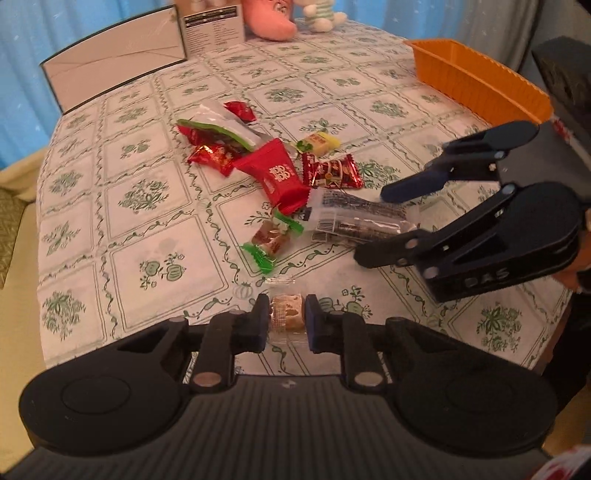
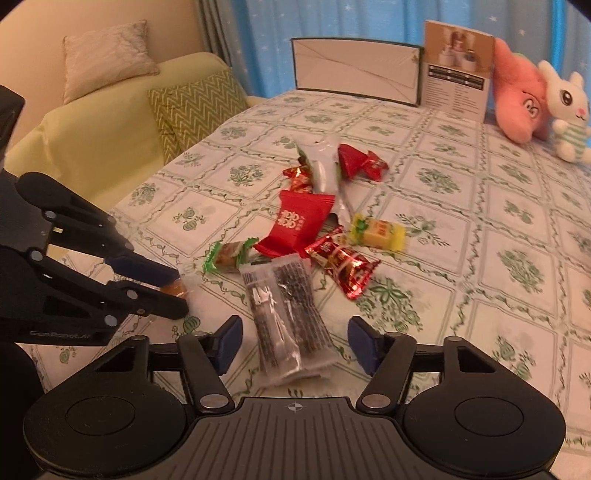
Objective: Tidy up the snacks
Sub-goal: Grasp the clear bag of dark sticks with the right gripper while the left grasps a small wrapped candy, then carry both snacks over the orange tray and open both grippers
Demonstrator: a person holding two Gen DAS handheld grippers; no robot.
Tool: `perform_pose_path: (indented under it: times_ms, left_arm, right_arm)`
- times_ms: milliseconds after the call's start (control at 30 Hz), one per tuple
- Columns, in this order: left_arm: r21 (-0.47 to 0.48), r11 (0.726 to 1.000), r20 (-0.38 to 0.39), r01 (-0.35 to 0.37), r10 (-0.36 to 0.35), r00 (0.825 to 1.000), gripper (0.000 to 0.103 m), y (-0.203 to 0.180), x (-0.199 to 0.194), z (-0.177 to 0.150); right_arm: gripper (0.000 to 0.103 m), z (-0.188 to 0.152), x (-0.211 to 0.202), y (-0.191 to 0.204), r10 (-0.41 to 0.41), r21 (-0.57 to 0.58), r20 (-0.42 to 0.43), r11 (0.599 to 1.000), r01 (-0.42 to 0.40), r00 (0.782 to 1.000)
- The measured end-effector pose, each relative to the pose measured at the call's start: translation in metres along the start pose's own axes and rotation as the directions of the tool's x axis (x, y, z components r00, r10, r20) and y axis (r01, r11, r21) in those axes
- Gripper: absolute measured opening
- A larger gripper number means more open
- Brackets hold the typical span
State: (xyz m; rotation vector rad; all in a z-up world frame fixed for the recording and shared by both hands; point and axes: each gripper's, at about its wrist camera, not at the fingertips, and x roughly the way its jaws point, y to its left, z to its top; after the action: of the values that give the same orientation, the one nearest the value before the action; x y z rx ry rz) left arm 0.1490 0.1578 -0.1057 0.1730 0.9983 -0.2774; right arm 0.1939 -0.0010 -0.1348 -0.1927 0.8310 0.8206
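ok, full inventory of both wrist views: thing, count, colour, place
nougat candy: 1, tan in clear wrap, clamped in left jaws
dark bar pack: 1, black in clear wrap, between the open right jaws
red pouch: 1, red, pile centre
small red wrapped snacks: several, around the pouch
yellow candy: 1, yellow, right of the pouch
green-ended candy: 1, brown, left of the pouch
orange tray: 1, table's right edge
plush toys: 2, pink and white, far end
tablecloth: 1, white-green
left gripper: shut
right gripper: open

A blue star-dotted curtain (image 2: 332,18) hangs behind the green-patterned tablecloth table (image 2: 480,258); a yellow-green sofa (image 2: 92,140) with zigzag cushion (image 2: 195,107) stands beside that table.
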Motion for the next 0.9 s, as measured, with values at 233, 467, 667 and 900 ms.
perform_pose_path:
  times_ms: [233,467,667,900]
  left_arm:
    - [-0.091,0.995,0.003,-0.027,0.028,1.000,0.018,-0.007,-0.012,-0.004]
    - [-0.144,0.989,0.027,-0.042,0.046,0.999,0.018,-0.037,-0.033,-0.005]
    - [-0.186,0.981,0.052,-0.050,0.060,0.997,0.018,-0.079,-0.043,0.007]
    - [-0.180,0.984,0.129,0.005,0.018,0.992,0.018,-0.144,-0.045,0.053]
  right_arm:
    - [0.038,-0.001,-0.004,0.010,-0.035,-0.043,-0.005,0.998,0.034,0.999]
    - [0.038,-0.026,-0.047,0.010,-0.058,0.017,0.015,0.998,0.058,0.998]
    - [0.038,-0.047,-0.103,-0.010,-0.132,0.135,0.067,0.983,0.122,0.989]
    - [0.038,-0.062,-0.178,-0.066,-0.296,0.259,0.118,0.931,0.259,0.948]
